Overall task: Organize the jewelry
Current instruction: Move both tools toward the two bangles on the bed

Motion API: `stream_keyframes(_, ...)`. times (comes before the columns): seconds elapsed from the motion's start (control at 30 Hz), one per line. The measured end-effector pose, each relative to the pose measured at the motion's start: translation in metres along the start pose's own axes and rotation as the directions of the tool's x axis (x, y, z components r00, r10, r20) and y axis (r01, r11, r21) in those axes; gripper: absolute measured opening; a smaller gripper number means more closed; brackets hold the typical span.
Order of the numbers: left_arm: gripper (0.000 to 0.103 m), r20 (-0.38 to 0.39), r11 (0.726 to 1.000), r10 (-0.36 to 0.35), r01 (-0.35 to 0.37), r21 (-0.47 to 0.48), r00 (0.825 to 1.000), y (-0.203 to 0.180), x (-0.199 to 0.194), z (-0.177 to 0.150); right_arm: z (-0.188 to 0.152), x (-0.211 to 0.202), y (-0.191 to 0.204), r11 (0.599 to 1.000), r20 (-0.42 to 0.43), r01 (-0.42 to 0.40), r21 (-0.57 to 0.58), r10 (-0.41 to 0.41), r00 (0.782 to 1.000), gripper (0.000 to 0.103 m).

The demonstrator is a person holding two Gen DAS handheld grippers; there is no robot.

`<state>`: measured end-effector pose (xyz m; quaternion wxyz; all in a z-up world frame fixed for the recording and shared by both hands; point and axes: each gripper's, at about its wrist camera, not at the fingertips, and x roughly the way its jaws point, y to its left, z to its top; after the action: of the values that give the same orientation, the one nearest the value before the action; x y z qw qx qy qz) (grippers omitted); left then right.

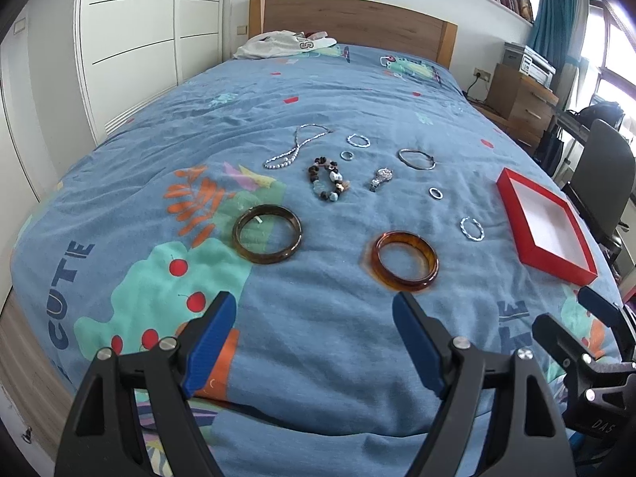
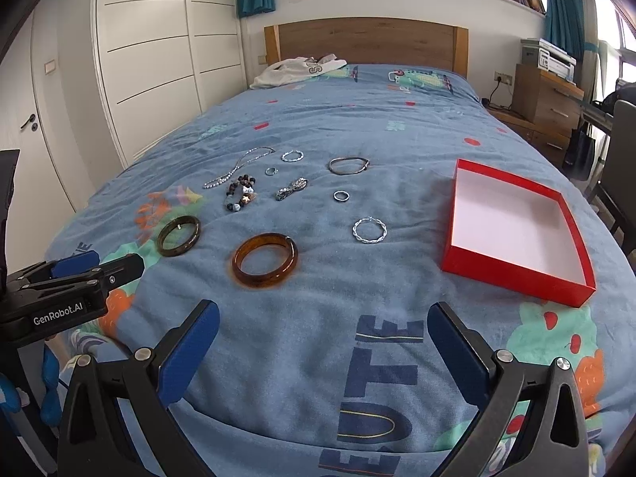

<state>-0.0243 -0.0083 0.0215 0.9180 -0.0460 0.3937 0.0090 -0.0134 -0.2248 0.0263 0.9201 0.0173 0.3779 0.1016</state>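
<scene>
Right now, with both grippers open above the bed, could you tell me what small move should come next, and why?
Probably ease the right gripper forward and down to straddle the amber bangle. Both grippers are open and empty, the red box holds nothing yet, and that bangle lies flat on the bedspread, nearest the right gripper's fingers and close to the box. The left gripper could wait.

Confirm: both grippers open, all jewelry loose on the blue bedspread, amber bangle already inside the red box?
Not quite. The translucent amber bangle lies on the blue bedspread, left of the red cardboard box, whose white interior is empty in the right wrist view. Left gripper and right gripper are open; jewelry is loose.
</scene>
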Motion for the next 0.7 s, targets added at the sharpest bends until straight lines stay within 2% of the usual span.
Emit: stream_keyframes(0.7,0.08,-0.012,1.0,-0.011,0.011,0.019,1.0,-0.011,0.01,-0.005,0.0,0.001,-0.004,1.0,0.004,0.024,-0.01,-0.023,1.0,0.102)
